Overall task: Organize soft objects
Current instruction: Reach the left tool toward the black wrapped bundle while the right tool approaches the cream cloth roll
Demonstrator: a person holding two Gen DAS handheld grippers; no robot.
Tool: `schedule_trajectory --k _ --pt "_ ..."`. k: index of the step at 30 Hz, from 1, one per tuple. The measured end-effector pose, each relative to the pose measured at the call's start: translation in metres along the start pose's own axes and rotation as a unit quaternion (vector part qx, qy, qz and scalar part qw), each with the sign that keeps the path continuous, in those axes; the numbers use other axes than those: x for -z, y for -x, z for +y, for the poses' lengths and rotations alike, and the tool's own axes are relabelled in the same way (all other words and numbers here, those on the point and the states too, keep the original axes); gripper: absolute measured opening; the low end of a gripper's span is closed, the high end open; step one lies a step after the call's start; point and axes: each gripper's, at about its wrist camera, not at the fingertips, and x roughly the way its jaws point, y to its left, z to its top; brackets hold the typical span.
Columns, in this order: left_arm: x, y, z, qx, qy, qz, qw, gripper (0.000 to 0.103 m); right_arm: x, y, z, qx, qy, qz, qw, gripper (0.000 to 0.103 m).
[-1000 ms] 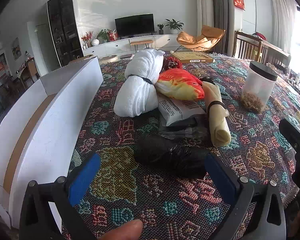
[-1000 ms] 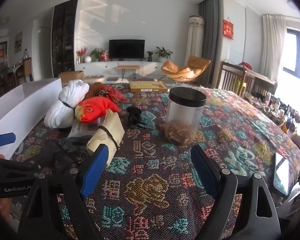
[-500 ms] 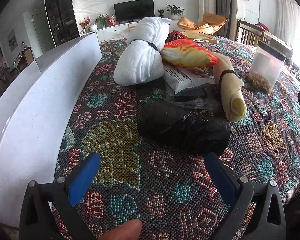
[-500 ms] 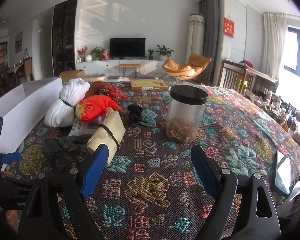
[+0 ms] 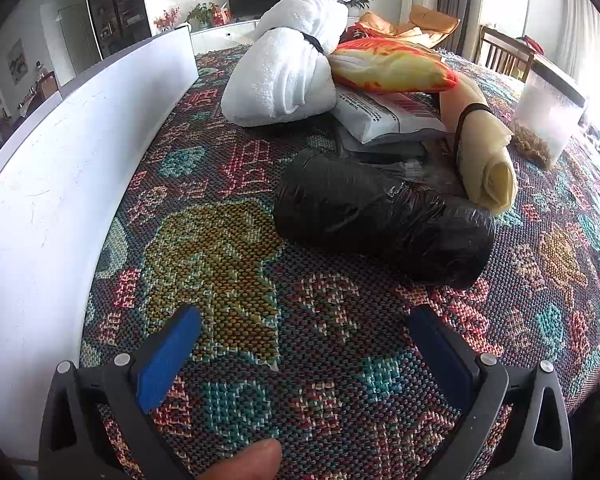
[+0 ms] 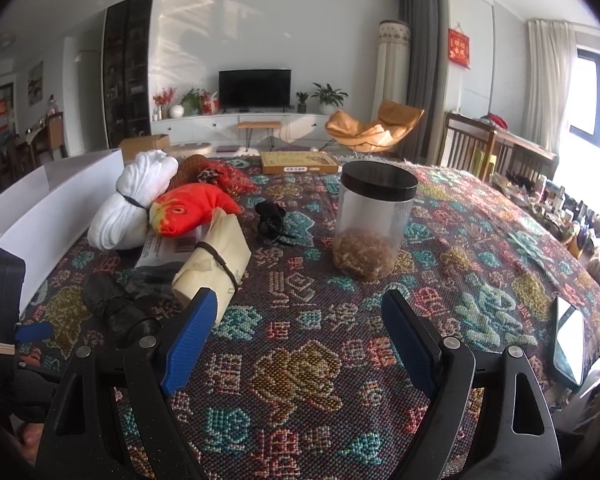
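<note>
The left gripper (image 5: pixel 300 344) is spread wide and empty, the black wrapped roll (image 5: pixel 384 216) just ahead of its fingers. Only the right view shows the right gripper (image 6: pixel 296 320), also agape and empty, with a lidded jar (image 6: pixel 374 220) straight ahead

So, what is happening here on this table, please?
A person holds a gripper in each hand over a patterned tablecloth with a pile of soft things. The left gripper is open and low, its fingers aimed at the black wrapped roll but not touching it. Behind the roll lie a cream roll, a white towel bundle and a red fish toy. The right gripper is open and holds nothing. A white box stands on the left.
</note>
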Motion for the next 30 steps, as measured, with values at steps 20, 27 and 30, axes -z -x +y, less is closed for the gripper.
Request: schedule_trajectory --k 20,27,30 --pt "-0.003 -0.005 0.01 0.01 -0.006 0.002 0.9999 0.103 0.001 -0.001 -0.004 -0.004 -0.007 0.011 1.0 0.086" --pt "0.0 -0.004 0.01 0.019 -0.019 -0.002 0.9996 0.103 0.0 -0.002 -0.008 -0.008 -0.019 0.027 0.999 0.086" --pt "-0.001 -0.003 0.013 0.032 -0.03 0.009 0.999 0.103 0.0 -0.004 -0.014 -0.016 -0.035 0.027 0.999 0.086"
